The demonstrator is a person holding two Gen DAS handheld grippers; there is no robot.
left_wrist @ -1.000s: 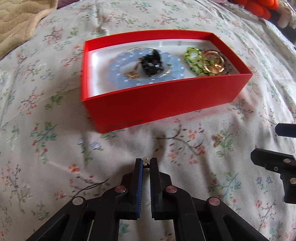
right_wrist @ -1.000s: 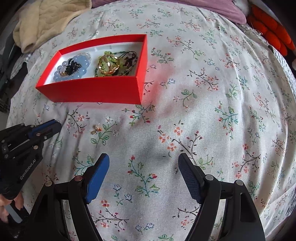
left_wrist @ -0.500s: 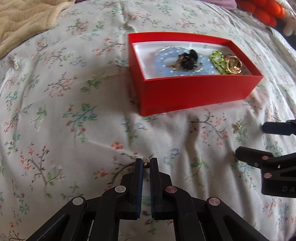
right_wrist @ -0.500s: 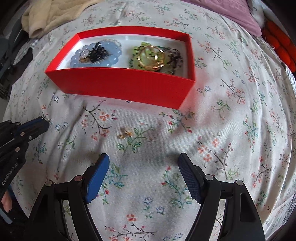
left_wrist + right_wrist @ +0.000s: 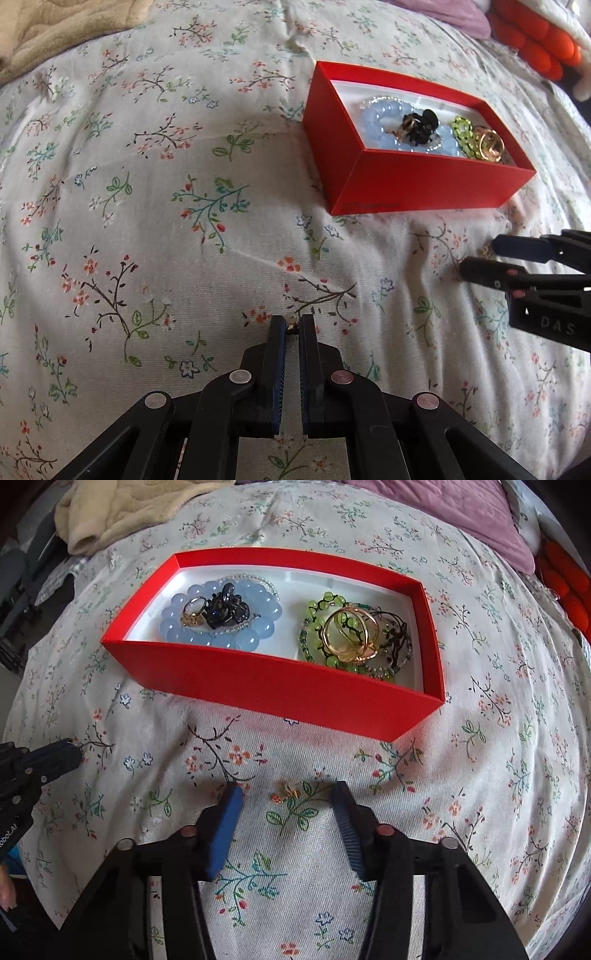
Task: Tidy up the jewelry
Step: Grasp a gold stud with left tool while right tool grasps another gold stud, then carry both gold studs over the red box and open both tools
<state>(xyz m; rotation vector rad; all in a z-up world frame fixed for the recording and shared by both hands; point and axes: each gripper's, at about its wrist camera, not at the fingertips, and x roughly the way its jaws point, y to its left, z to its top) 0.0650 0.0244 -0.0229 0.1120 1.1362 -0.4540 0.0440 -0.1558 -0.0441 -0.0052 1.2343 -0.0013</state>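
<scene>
Surface: a bed under a soft, creased white cotton sheet printed with small flower sprigs. A beige plush blanket lies bunched at its far left edge.

Left claw: black plastic with ribbed blue pads, jaws nearly closed, pinching a tiny gold-coloured piece at the very tips; its form is too small to make out. The claw sits low over the sheet, well apart from the box.

Rectangular red cardboard box: open-topped, smooth-walled, white-lined. Left half holds a bracelet of glossy pale-blue round beads encircling a shiny black knotted piece and a gold ring. Right half holds a green glass-bead bracelet under stacked gold metal bangles and thin dark cord.

Right claw: same construction, jaws spread wide, gripping nothing. Its tips rest down at the sheet, in front of the box's near wall. A small gold earring-like trinket lies on the fabric between the two tips, touching neither pad.
</scene>
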